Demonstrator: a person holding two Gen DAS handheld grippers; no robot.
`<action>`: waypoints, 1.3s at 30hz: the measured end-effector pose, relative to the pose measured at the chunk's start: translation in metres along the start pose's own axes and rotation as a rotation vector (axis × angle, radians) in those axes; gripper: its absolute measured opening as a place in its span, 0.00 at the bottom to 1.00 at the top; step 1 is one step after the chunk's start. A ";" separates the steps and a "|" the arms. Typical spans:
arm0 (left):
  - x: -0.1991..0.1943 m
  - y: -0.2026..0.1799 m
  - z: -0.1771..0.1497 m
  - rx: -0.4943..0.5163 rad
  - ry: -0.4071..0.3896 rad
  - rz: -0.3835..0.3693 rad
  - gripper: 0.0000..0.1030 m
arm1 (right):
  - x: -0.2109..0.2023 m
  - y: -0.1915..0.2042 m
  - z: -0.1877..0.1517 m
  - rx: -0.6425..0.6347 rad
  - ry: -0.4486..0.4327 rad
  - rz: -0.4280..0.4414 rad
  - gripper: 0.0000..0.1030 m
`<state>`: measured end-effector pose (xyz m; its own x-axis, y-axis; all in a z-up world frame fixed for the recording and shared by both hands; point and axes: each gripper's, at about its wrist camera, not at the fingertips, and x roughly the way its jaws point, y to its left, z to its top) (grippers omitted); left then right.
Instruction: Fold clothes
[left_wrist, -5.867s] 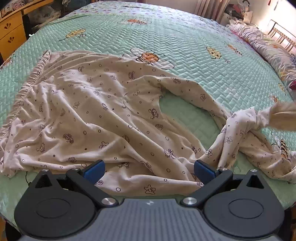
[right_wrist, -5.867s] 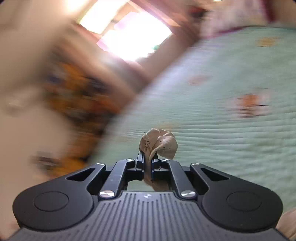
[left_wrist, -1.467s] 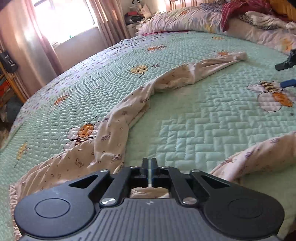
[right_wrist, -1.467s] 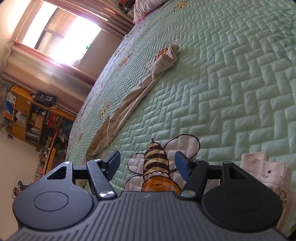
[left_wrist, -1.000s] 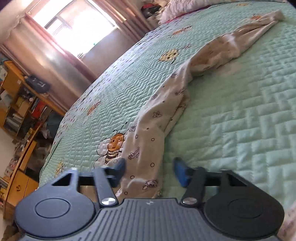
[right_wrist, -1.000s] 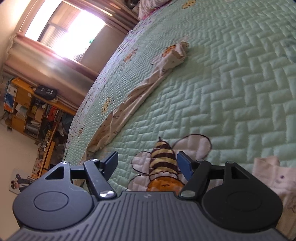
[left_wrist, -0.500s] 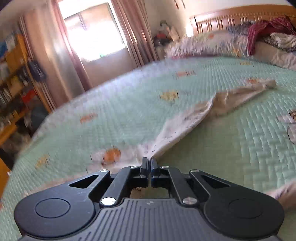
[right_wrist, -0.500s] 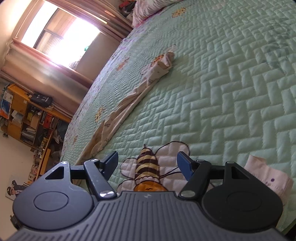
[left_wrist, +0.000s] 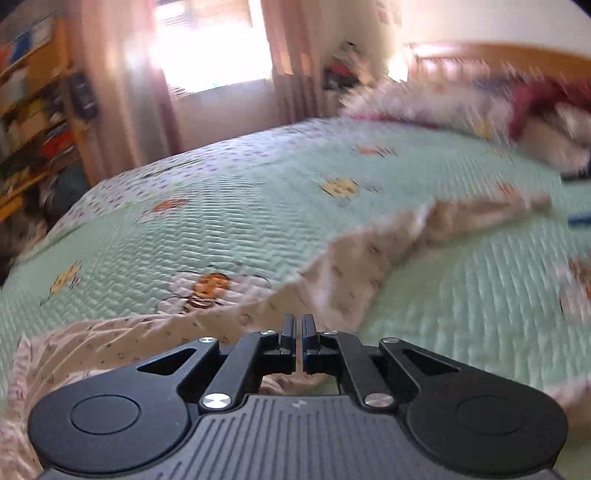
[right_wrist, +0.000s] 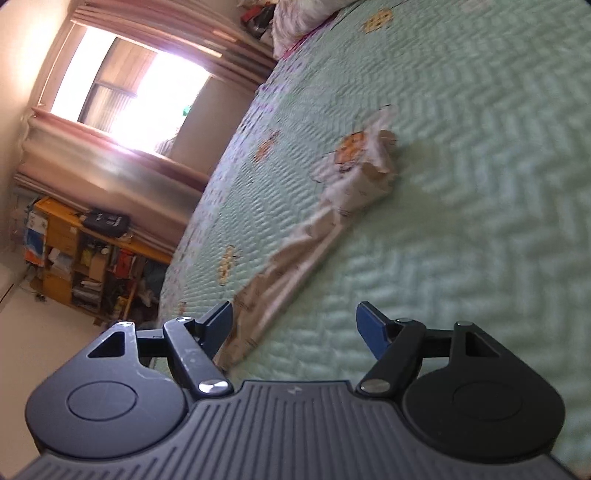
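Left wrist view — your left gripper has its fingers pressed together on a fold of the patterned garment.
From that pinch the cloth runs away across the green quilted bedspread as a long rumpled strip. Your right gripper hangs just above the quilt with fingers spread wide, holding nothing — the strip's far end lies bunched well ahead of it.

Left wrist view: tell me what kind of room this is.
A bedroom in a home, most likely. A wide bed under a green quilted bedspread fills the view, with a wooden headboard and pillows at its far end, and a curtained window behind.
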<state>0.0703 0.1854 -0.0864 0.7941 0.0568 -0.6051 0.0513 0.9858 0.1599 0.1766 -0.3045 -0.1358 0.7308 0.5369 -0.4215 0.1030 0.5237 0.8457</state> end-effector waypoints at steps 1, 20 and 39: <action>-0.001 0.004 0.002 -0.032 -0.006 -0.003 0.03 | 0.004 -0.002 0.005 0.035 -0.009 0.012 0.73; -0.001 -0.042 -0.001 0.033 0.017 -0.125 0.40 | 0.037 -0.042 0.047 0.324 -0.145 -0.053 0.70; -0.011 -0.040 0.003 0.057 0.032 -0.090 0.73 | -0.057 0.019 0.096 -0.059 -0.161 0.195 0.04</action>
<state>0.0615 0.1446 -0.0839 0.7653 -0.0257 -0.6432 0.1567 0.9766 0.1474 0.2015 -0.3881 -0.0641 0.8316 0.5217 -0.1904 -0.0869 0.4609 0.8832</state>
